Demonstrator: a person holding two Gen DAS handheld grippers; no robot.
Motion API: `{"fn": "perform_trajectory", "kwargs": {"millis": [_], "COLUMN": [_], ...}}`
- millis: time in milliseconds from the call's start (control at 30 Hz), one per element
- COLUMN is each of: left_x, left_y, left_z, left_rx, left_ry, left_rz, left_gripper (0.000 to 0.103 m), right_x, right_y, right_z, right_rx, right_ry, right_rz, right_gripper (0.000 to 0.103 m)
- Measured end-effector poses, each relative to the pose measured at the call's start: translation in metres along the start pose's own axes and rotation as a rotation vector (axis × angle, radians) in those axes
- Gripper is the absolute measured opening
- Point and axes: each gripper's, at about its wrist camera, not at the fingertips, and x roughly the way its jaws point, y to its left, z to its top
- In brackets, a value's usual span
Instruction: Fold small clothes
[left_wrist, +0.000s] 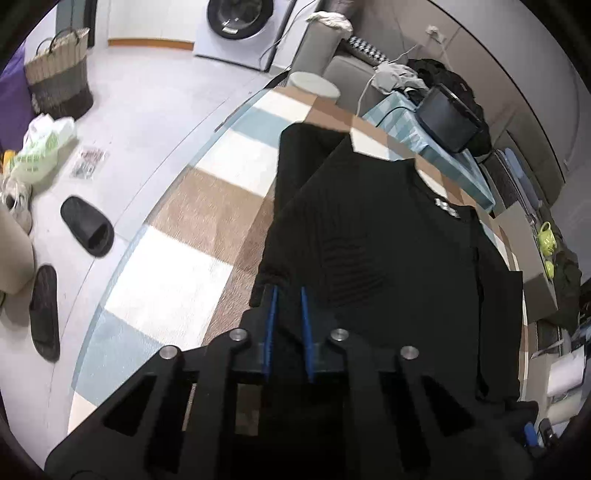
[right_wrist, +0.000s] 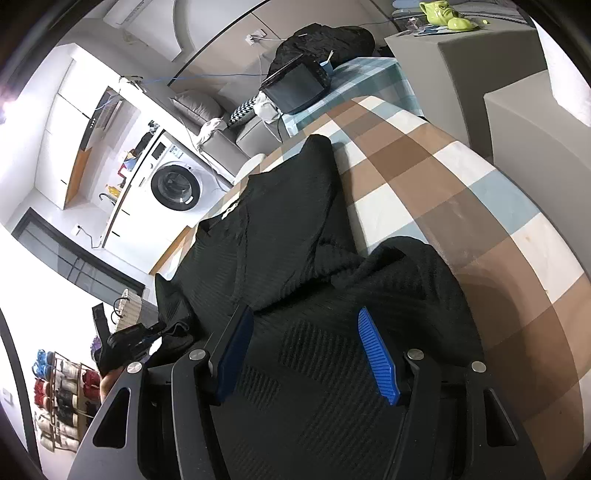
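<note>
A black knit top (left_wrist: 388, 229) lies spread on a checked tablecloth (left_wrist: 207, 206), one sleeve folded across its body, reaching toward the table's far edge. The left gripper (left_wrist: 287, 291) is clenched on the top's near hem, its blue fingers (left_wrist: 271, 317) almost together. The right gripper (right_wrist: 306, 317) hangs over the top, its fingers spread wide, grasping nothing.

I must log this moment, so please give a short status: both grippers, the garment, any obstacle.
Left gripper shut on black garment edge. Right gripper open, garment under it. Garment lies on checked tablecloth. No obstacle there.
</note>
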Motion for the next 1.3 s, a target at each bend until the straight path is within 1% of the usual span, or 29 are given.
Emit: {"fn": "perform_trajectory", "kwargs": {"millis": [133,200,267,333,367,400,433,467,500,567,633,733,867,900,967,1033,1100,1200,1300], "left_x": [-0.023,-0.04,-0.05,-0.057,-0.06,-0.063,-0.065,-0.066,-0.068,-0.075,-0.081,-0.09,-0.115,-0.123,-0.135,-0.143,-0.151,-0.156,-0.155], "left_y": [-0.022,-0.041,-0.06,-0.085,-0.1,-0.11,-0.121,-0.13,-0.137,-0.147,-0.153,-0.143,-0.11,-0.099,-0.076,-0.051,-0.024,0.015,0.045], "left_z": [0.006,0.017,0.027,0.038,0.041,0.043,0.044,0.043,0.042,0.036,0.025,0.004,-0.03,-0.039,-0.058,-0.073,-0.086,-0.105,-0.124], "left_rx": [0.018,0.062,0.092,0.122,0.134,0.142,0.159,0.17,0.174,0.208,0.254,0.264,0.276,0.275,0.27,0.25,0.204,0.145,0.124], "left_ry": [-0.053,-0.101,-0.12,-0.137,-0.15,-0.151,-0.138,-0.123,-0.129,-0.162,-0.156,-0.16,-0.198,-0.211,-0.228,-0.232,-0.24,-0.213,-0.167], "left_rz": [-0.033,-0.065,-0.094,-0.15,-0.203,-0.231,-0.267,-0.275,-0.278,-0.287,-0.257,-0.233,-0.155,-0.135,-0.083,-0.027,0.009,0.034,0.064], "left_gripper": [0.007,0.007,0.007,0.007,0.011,0.018,0.043,0.072,0.075,0.075,0.075,0.075,0.077,0.077,0.078,0.079,0.079,0.079,0.079], "right_x": [-0.001,-0.003,-0.006,-0.01,-0.013,-0.017,-0.02,-0.023,-0.025,-0.029,-0.031,-0.031,-0.038,-0.039,-0.042,-0.046,-0.052,-0.063,-0.063], "right_y": [-0.001,-0.003,-0.004,-0.005,-0.005,-0.005,-0.006,-0.007,-0.008,-0.01,-0.012,-0.013,-0.008,-0.007,-0.007,-0.008,-0.013,-0.025,-0.038], "right_z": [0.0,0.001,0.001,0.001,0.001,0.002,0.002,0.002,0.002,0.001,-0.001,0.0,-0.001,-0.002,-0.003,-0.004,-0.006,-0.008,-0.014], "right_rx": [0.006,0.011,0.011,0.009,0.008,0.009,0.01,0.011,0.013,0.018,0.016,-0.003,-0.092,-0.118,-0.183,-0.236,-0.271,-0.279,-0.279], "right_ry": [0.002,-0.004,-0.007,-0.011,-0.017,-0.027,-0.034,-0.04,-0.045,-0.051,-0.052,-0.046,-0.052,-0.052,-0.038,-0.033,-0.026,-0.028,0.0], "right_rz": [-0.001,-0.004,-0.012,-0.018,-0.023,-0.027,-0.03,-0.034,-0.037,-0.041,-0.045,-0.062,-0.093,-0.102,-0.131,-0.155,-0.179,-0.194,-0.202], "right_gripper": [0.061,0.061,0.061,0.061,0.061,0.061,0.061,0.061,0.061,0.064,0.064,0.064,0.064,0.065,0.07,0.071,0.071,0.072,0.076]}}
